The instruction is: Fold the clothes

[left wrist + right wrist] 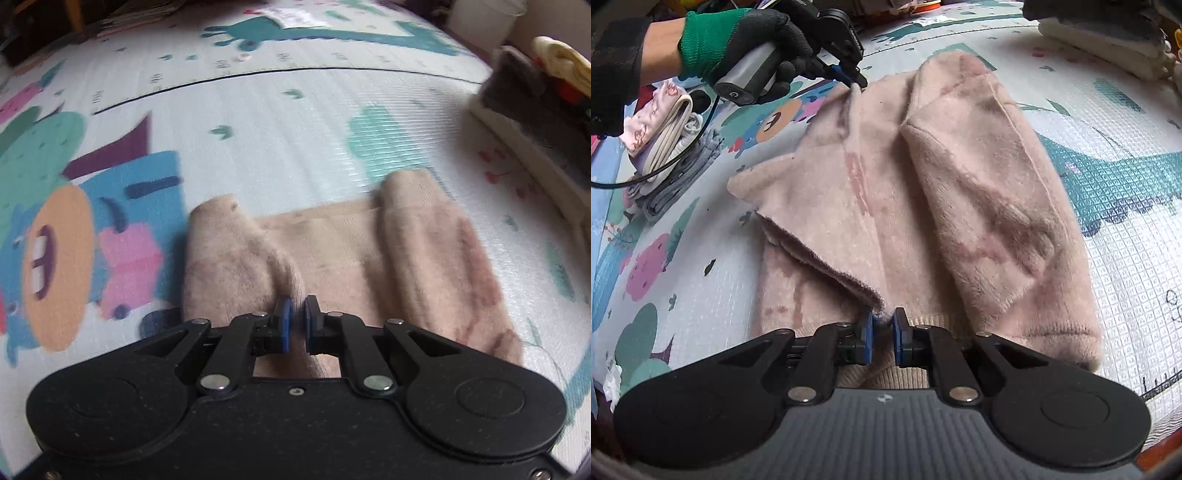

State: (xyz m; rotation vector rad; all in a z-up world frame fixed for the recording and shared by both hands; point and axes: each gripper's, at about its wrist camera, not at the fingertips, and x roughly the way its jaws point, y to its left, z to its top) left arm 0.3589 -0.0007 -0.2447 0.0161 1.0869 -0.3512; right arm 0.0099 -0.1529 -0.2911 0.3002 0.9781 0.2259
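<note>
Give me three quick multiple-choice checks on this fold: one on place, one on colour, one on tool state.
1. Where does the pink fleece garment lie?
A. On a wooden table
B. On the printed play mat
C. In a basket

2. What colour is the cuff of the glove holding the left tool?
A. Green
B. Red
C. Yellow

3. What is the right tool doing?
A. Standing wide open above the mat
B. Shut on nothing
C. Shut on an edge of the garment

Answers:
1. B: cartoon-printed mat shows all around the garment.
2. A: a green band sits at the wrist of the black glove.
3. C: its blue pads pinch the fleece flap's corner.
</note>
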